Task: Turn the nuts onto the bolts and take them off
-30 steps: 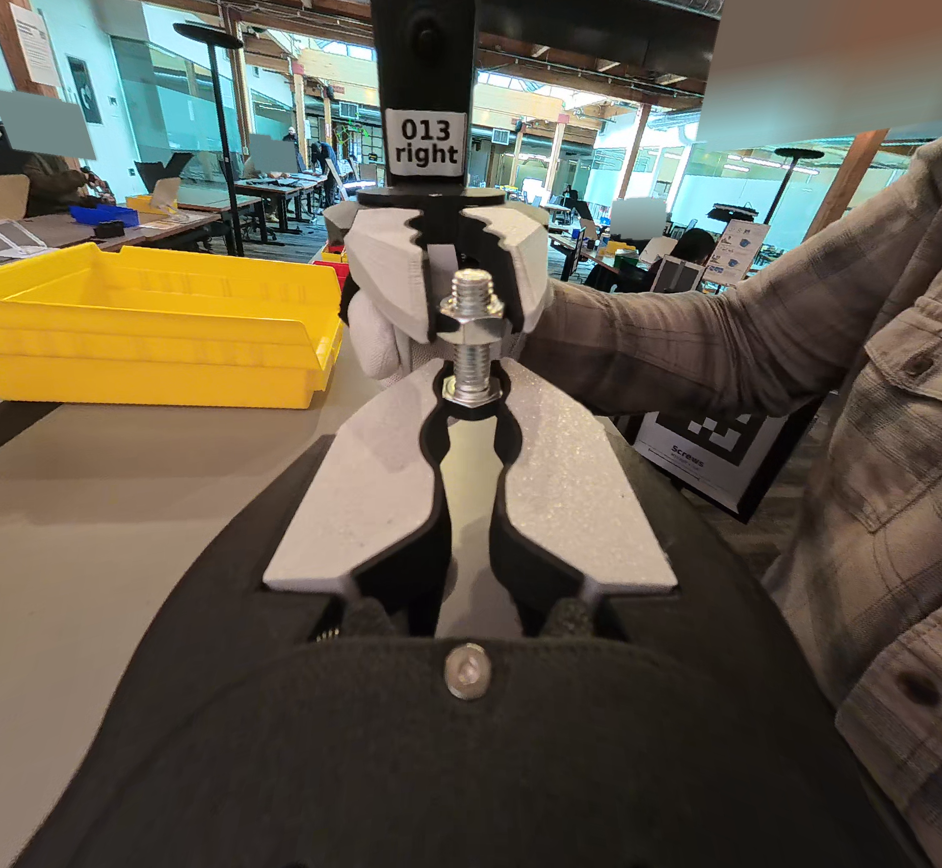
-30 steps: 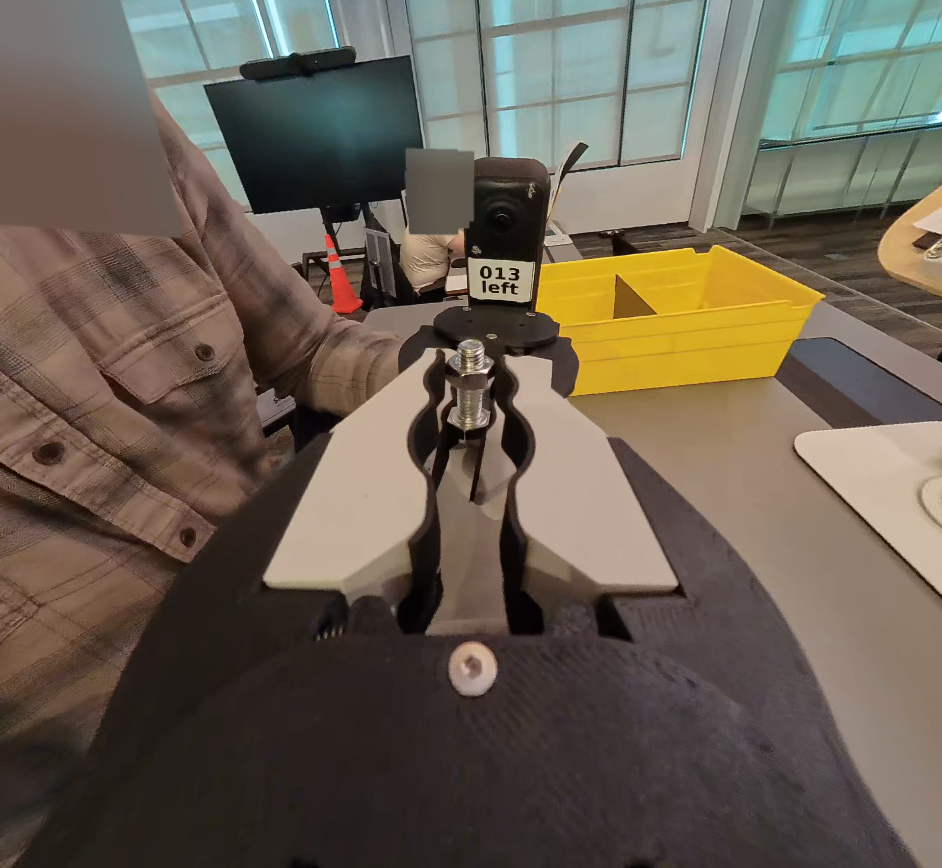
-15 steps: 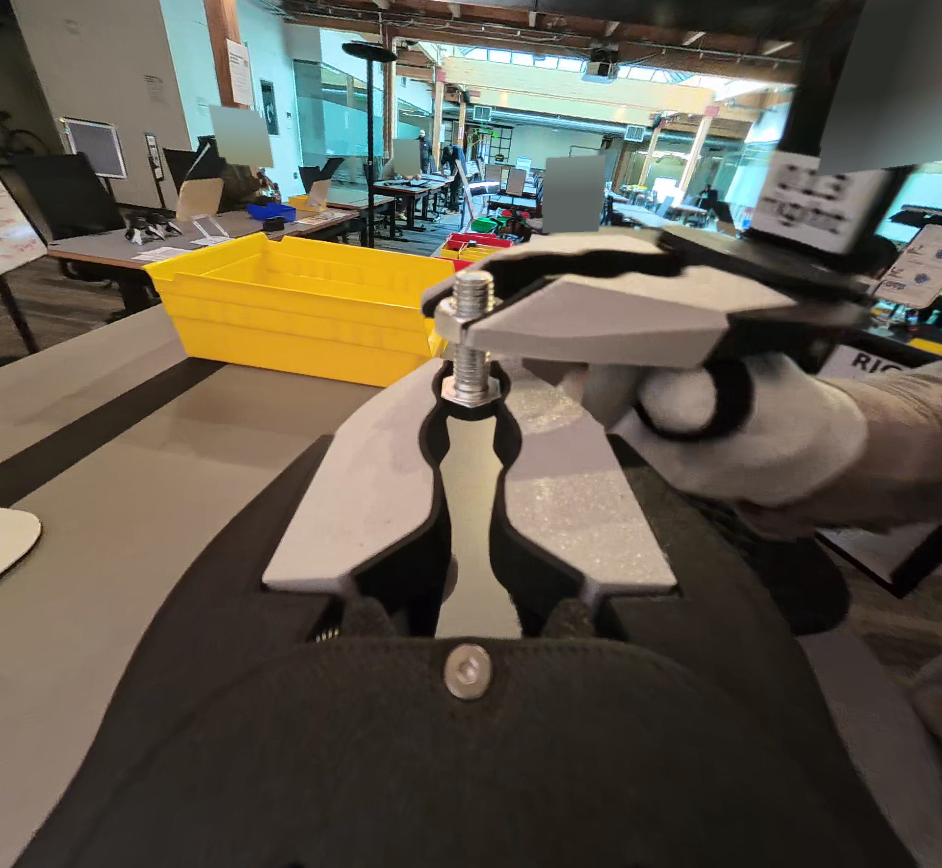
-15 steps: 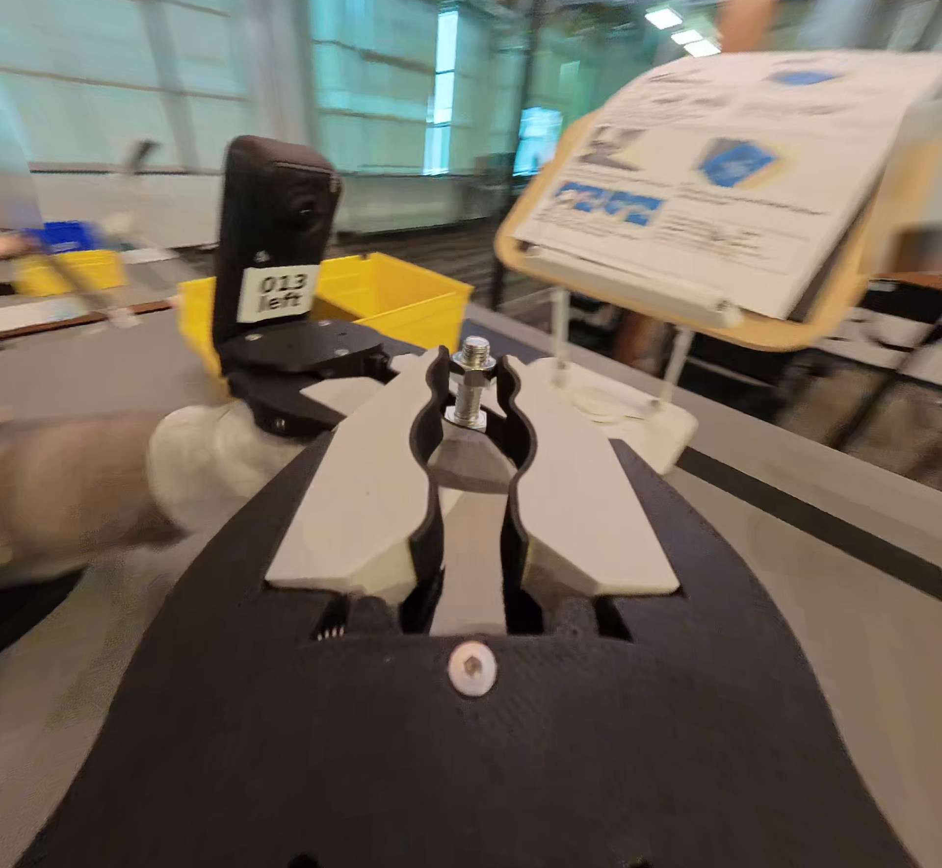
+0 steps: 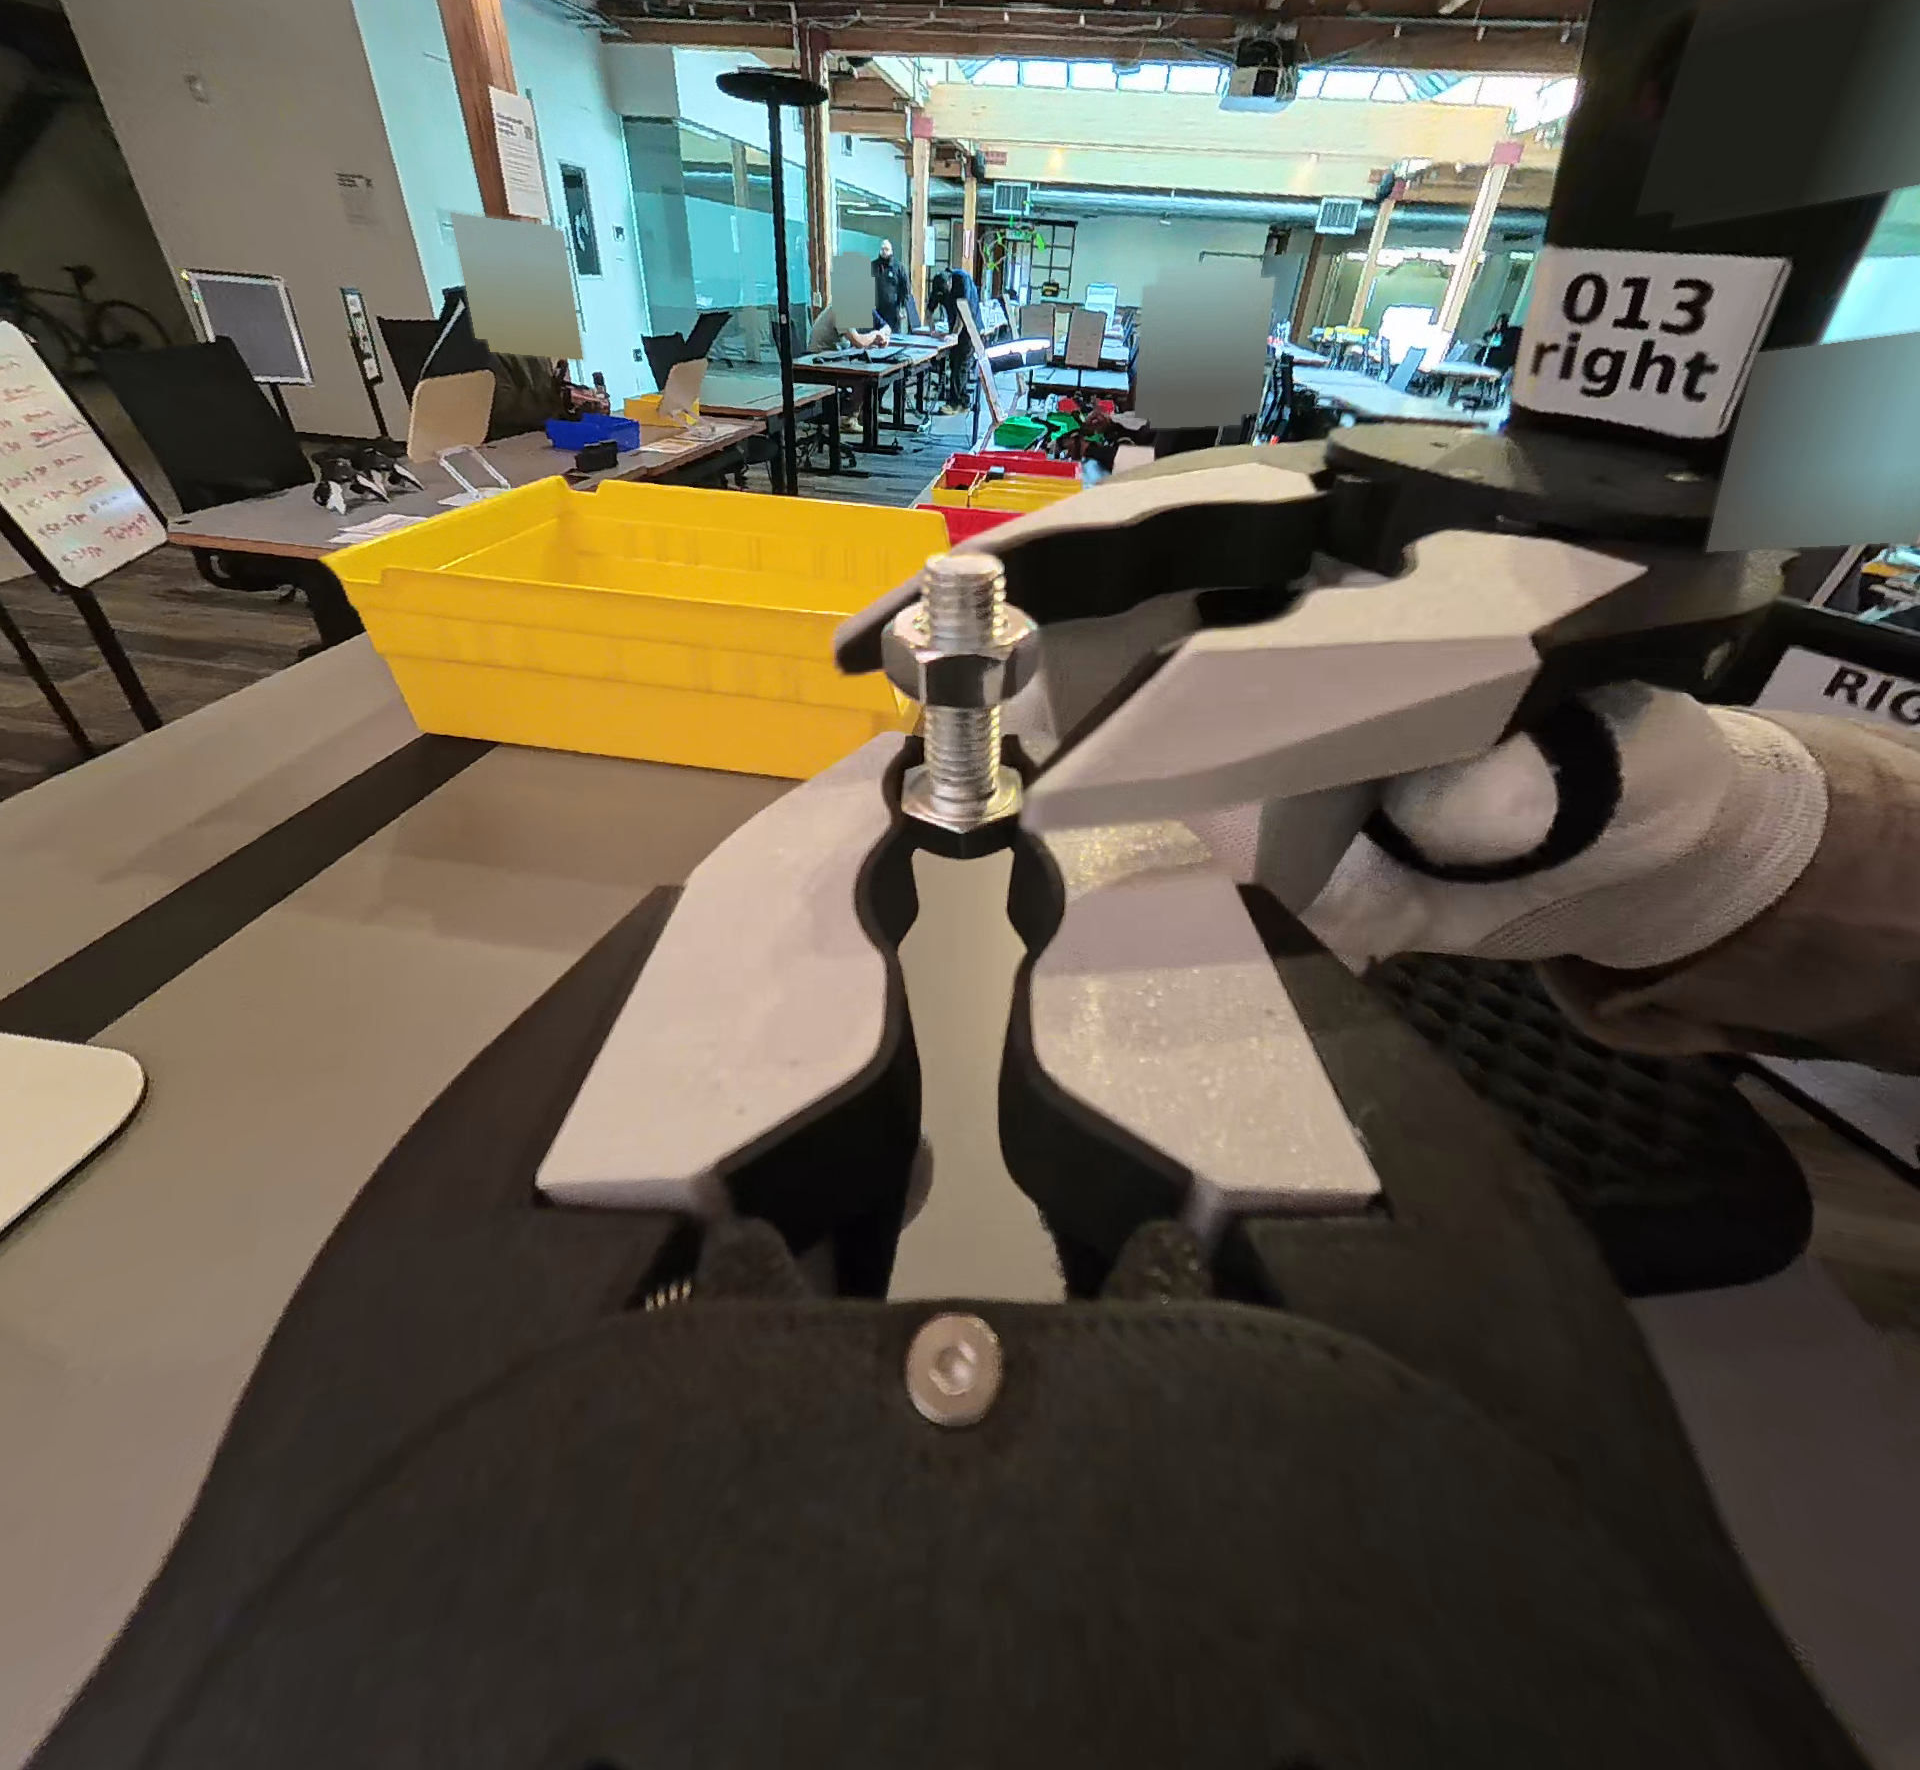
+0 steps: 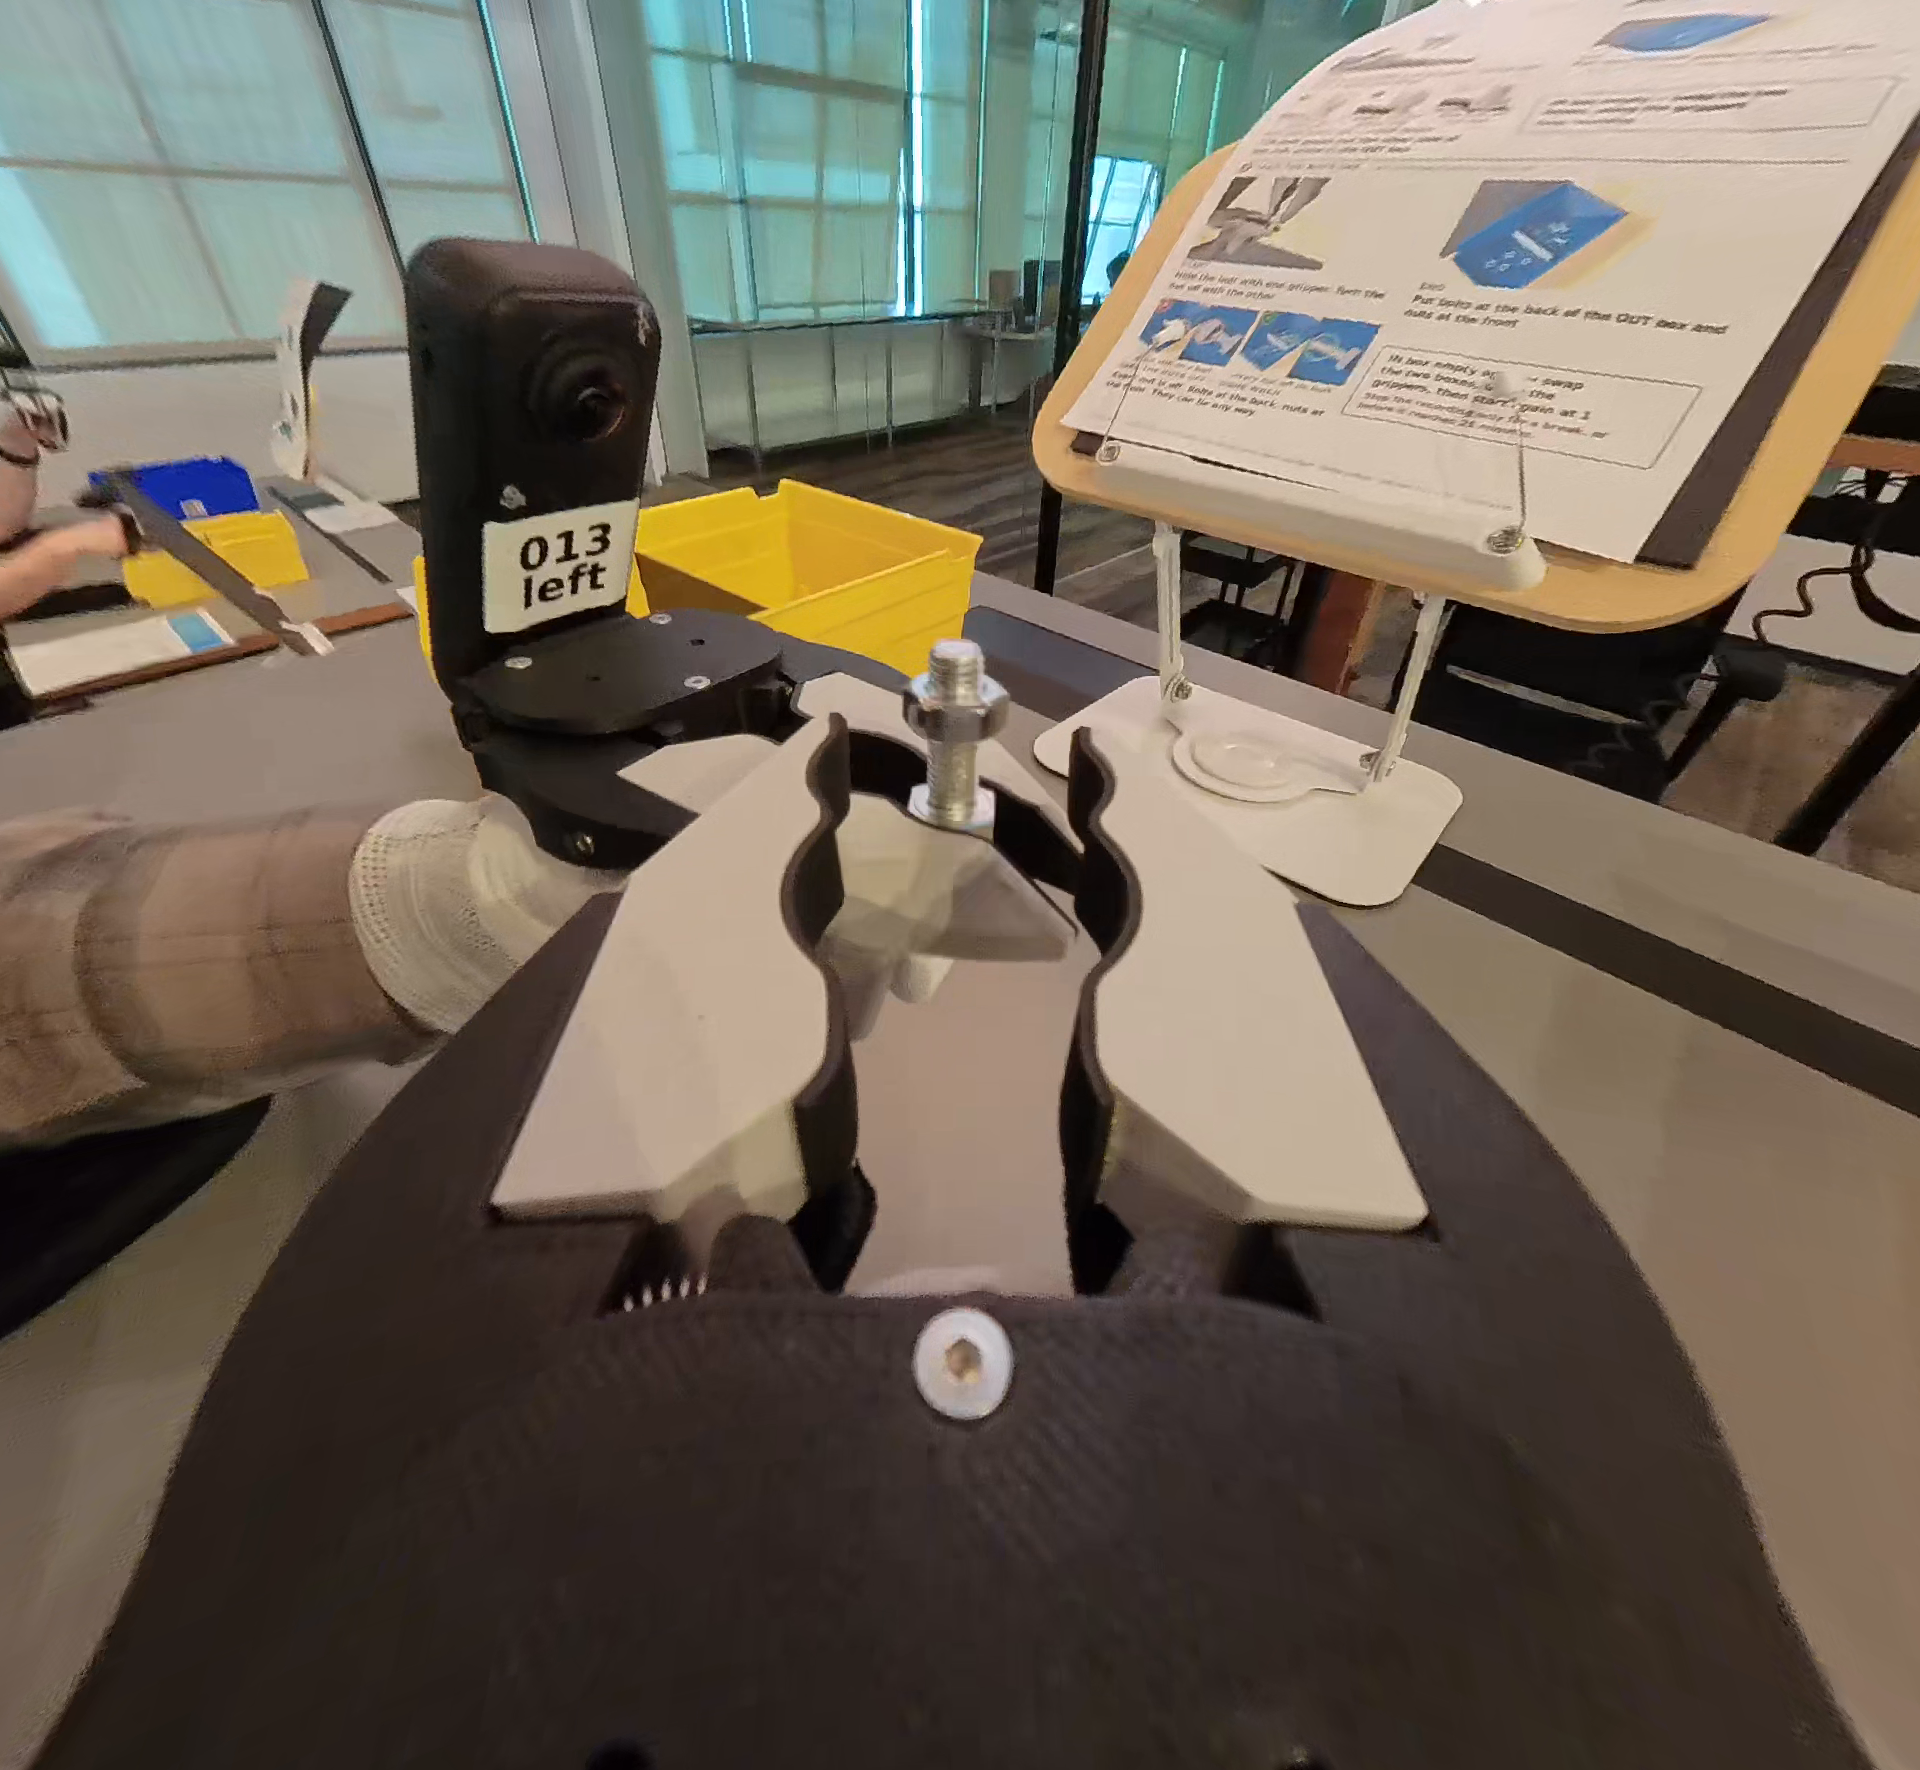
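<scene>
The silver threaded steel bolt (image 5: pixel 961 681) stands upright, its hexagonal head (image 5: pixel 954 804) pinched between the tips of the left gripper (image 5: pixel 958 821), which is clamped on it above the grey table (image 5: pixel 312 889). A silver hexagonal steel nut (image 5: pixel 958 660) sits high on the shank, a few threads below the top. Both parts look small, rigid, fairly light and smooth, so I judge they would slip unless taken across opposite flats of the hexagon. The right gripper (image 6: pixel 961 785) has its fingers (image 6: pixel 717 951) spread apart on either side of the bolt, wider than the nut and apparently touching nothing. A yellow plastic bin (image 5: pixel 623 640) lies behind the bolt.
</scene>
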Demonstrator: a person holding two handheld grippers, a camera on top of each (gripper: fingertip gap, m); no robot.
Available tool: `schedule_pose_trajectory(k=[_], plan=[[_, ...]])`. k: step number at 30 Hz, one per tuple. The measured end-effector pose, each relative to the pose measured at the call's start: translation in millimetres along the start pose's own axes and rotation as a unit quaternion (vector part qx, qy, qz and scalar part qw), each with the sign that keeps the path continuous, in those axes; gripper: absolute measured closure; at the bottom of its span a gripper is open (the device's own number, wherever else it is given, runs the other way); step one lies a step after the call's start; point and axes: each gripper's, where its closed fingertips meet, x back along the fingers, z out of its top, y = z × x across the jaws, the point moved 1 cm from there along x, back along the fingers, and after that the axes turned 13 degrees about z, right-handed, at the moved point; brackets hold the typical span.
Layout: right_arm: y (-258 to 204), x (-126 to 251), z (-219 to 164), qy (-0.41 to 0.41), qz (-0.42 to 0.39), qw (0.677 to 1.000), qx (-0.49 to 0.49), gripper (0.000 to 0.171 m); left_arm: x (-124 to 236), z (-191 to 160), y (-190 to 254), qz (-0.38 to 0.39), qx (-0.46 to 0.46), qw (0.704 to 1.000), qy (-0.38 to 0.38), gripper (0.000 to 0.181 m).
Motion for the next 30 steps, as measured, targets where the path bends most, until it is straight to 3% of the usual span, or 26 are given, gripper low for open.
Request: schedule_pose_trajectory(k=[1, 3, 7, 11, 14, 18, 23, 30], plan=[[-1, -3, -2, -0.006, -0.003, 1.0, 0.007, 0.134, -1, -2, 2, 0.0, -0.008, 1.0, -0.004, 0.168], [1, -6, -4, -0.008, -0.014, 1.0, 0.012, 0.155, -2, -4, 3, 0.008, -0.021, 1.0, -0.006, 0.167], [2, -4, 0, 0.008, -0.02, 1.0, 0.007, 0.155, -2, 1, 1, 0.018, -0.022, 1.0, -0.001, 0.165], [20, 11, 15, 0.028, -0.046, 0.999, 0.011, 0.155, 0, 6, -4, 0.026, -0.011, 1.0, 0.004, 0.14], [63, 43, 32, 0.024, -0.097, 0.995, 0.025, 0.154, 1, 5, -10, 0.036, -0.015, 0.999, 0.005, 0.147], [158, 101, 32, -0.064, -0.187, 0.979, 0.042, 0.155, 1, 1, -13, 0.043, -0.038, 0.998, 0.0, 0.179], [270, 158, -39, -0.226, -0.238, 0.944, -0.04, 0.154, -1, -6, -22, 0.058, -0.032, 0.998, -0.007, 0.181], [321, 185, -167, -0.452, -0.213, 0.857, -0.126, 0.154, -5, -20, -27, 0.071, -0.06, 0.995, -0.03, 0.18]])
